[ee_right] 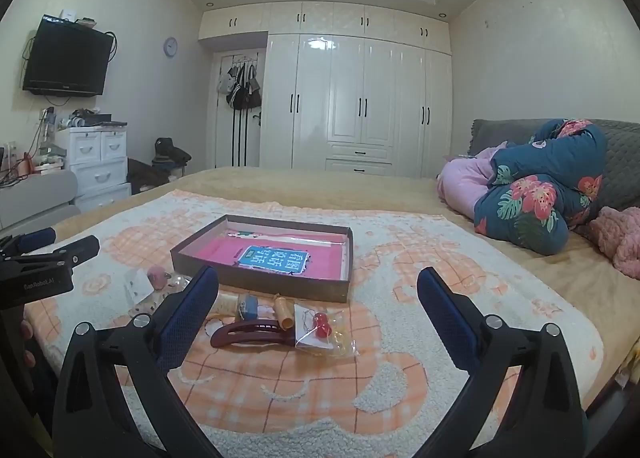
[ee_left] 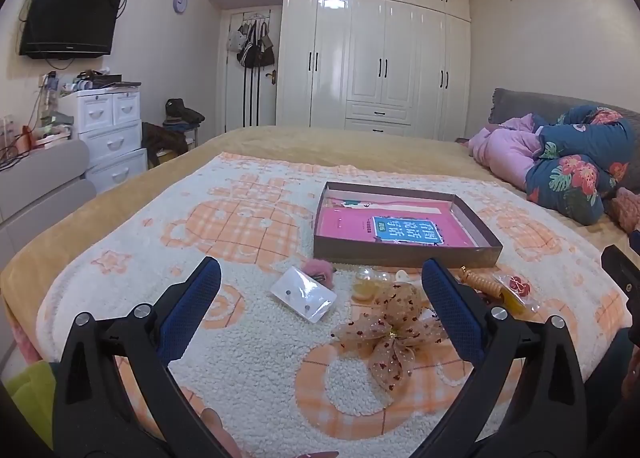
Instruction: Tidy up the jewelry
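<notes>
A shallow brown box [ee_left: 404,254] with a pink lining stands on the orange and white blanket; it also shows in the right wrist view [ee_right: 280,284]. In front of it lie a gauzy bow [ee_left: 390,328], a clear packet of studs [ee_left: 303,294], a pink pompom [ee_left: 318,269] and a coiled orange hair tie [ee_left: 482,284]. The right wrist view shows a maroon hair clip [ee_right: 248,334], a packet with red beads [ee_right: 322,328] and a blue piece [ee_right: 249,307]. My left gripper [ee_left: 322,278] is open above the bow and packet. My right gripper [ee_right: 318,286] is open above the clip.
The blanket [ee_right: 360,390] covers a tan bed. Rolled floral and pink quilts [ee_right: 532,198] lie at the right. A white drawer unit [ee_right: 100,166] stands left of the bed and white wardrobes [ee_right: 360,106] stand behind it. The left gripper's body [ee_right: 44,262] shows at the left edge.
</notes>
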`<state>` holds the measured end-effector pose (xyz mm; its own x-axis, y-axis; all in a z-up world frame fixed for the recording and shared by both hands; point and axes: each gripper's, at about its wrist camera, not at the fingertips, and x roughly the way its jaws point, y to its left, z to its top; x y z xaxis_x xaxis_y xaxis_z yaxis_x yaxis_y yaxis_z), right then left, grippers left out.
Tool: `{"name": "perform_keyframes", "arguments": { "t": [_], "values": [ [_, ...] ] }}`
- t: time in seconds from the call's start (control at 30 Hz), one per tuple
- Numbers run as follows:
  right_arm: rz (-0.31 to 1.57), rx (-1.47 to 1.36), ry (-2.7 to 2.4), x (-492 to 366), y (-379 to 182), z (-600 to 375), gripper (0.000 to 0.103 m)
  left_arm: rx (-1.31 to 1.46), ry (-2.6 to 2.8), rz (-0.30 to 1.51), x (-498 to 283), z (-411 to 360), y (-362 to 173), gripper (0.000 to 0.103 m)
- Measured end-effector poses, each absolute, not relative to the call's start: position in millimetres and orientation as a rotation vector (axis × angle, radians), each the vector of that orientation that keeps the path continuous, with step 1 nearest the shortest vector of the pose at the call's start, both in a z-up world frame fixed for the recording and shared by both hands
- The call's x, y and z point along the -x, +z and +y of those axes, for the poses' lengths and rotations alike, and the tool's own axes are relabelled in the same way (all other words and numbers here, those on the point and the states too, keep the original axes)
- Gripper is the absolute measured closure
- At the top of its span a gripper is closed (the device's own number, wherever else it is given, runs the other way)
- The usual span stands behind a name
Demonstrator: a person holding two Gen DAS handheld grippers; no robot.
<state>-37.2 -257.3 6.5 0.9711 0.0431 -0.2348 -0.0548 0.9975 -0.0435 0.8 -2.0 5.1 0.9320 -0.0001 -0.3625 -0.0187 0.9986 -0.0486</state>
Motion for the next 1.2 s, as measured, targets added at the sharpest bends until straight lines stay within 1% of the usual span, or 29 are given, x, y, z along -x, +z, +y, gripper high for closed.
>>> {"name": "perform_keyframes", "arguments": {
  "t": [1.2],
  "values": [
    [0.235,0.052,0.04,37.9,7.0,-258.2,0.006,0.045,0.022,0.327,5.7,-0.3,14.6,0.011]
  ]
}}
